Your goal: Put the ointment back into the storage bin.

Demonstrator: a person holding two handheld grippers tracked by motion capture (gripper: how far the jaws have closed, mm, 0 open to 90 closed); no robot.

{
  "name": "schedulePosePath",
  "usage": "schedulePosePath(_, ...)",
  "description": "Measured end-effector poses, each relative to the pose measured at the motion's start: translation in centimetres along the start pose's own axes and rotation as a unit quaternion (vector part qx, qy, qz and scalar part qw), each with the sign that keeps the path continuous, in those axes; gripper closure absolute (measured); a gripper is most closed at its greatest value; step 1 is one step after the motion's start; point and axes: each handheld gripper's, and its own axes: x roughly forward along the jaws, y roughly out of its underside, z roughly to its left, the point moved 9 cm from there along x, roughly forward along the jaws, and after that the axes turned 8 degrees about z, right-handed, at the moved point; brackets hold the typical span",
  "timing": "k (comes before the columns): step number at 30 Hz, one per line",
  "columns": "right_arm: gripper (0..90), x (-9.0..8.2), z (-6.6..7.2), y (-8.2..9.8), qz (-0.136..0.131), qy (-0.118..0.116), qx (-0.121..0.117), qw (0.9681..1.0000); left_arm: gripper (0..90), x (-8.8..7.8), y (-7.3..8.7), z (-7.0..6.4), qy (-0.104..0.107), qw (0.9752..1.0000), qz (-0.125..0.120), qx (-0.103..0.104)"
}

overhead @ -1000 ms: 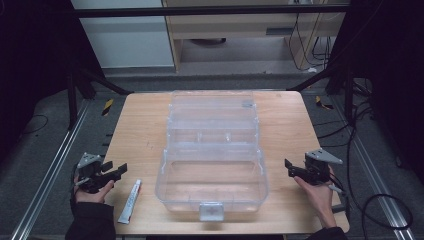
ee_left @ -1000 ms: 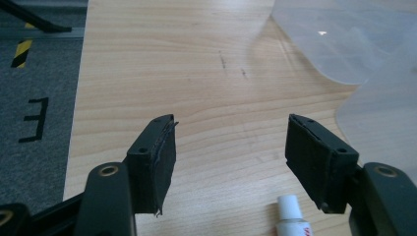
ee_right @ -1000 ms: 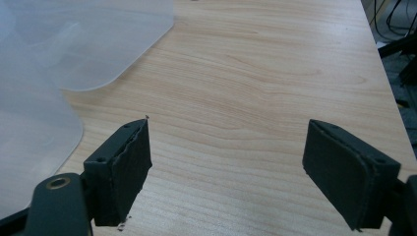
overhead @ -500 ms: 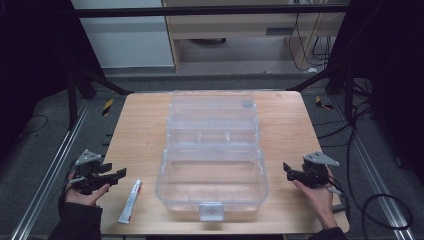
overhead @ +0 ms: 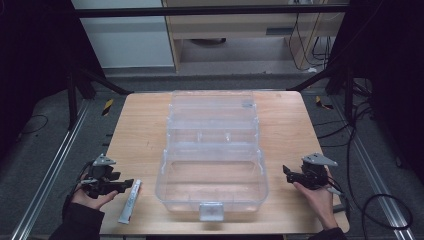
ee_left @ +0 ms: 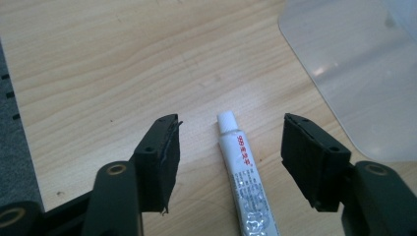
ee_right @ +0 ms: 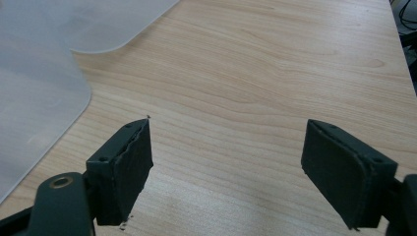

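A clear plastic organiser box (overhead: 212,150) lies open in the middle of the wooden table (overhead: 140,130), lid leaning back. A small white tube with red print (overhead: 130,202) (ee_left: 243,182) lies flat left of the box near the front edge. My left gripper (overhead: 125,185) (ee_left: 228,147) is open, its jaws either side of the tube's cap end, a little above it. My right gripper (overhead: 287,174) (ee_right: 226,167) is open over bare wood just right of the box, nothing between its jaws.
The box's frosted corner (ee_left: 359,73) lies to the right in the left gripper view, and its edge (ee_right: 44,88) to the left in the right gripper view. Black frame posts and cables (overhead: 370,135) surround the table.
My left gripper has moved slightly right toward the tube, so its jaws now straddle the cap end. The right gripper has barely shifted.
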Motion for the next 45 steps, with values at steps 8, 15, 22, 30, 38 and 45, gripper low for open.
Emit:
schedulePosePath(8,20.5,0.3,0.3,0.3,0.011,-0.006,-0.012,0.9998,40.7,1.0,0.8,-0.8,0.001,0.9989,0.047,0.007)
schedulePosePath(15,23.7,0.7,0.8,0.7,0.030,-0.015,-0.026,0.9991,39.9,1.7,1.3,-1.2,-0.004,0.9970,0.076,0.015)
schedulePosePath(22,25.3,0.7,0.7,0.7,0.029,-0.015,-0.028,0.9991,40.9,2.8,1.8,-1.2,-0.005,0.9949,0.099,0.018)
schedulePosePath(30,27.3,0.9,0.9,0.9,0.037,-0.021,-0.036,0.9985,45.4,3.7,2.0,-1.3,-0.005,0.9919,0.125,0.023)
schedulePosePath(38,28.7,0.9,1.1,1.0,0.042,-0.026,-0.036,0.9981,55.2,4.3,2.2,-1.4,0.003,0.9902,0.138,0.022)
schedulePosePath(45,29.1,1.0,1.2,1.1,0.047,-0.031,-0.039,0.9976,61.1,4.9,2.5,-2.2,0.025,0.9876,0.154,0.014)
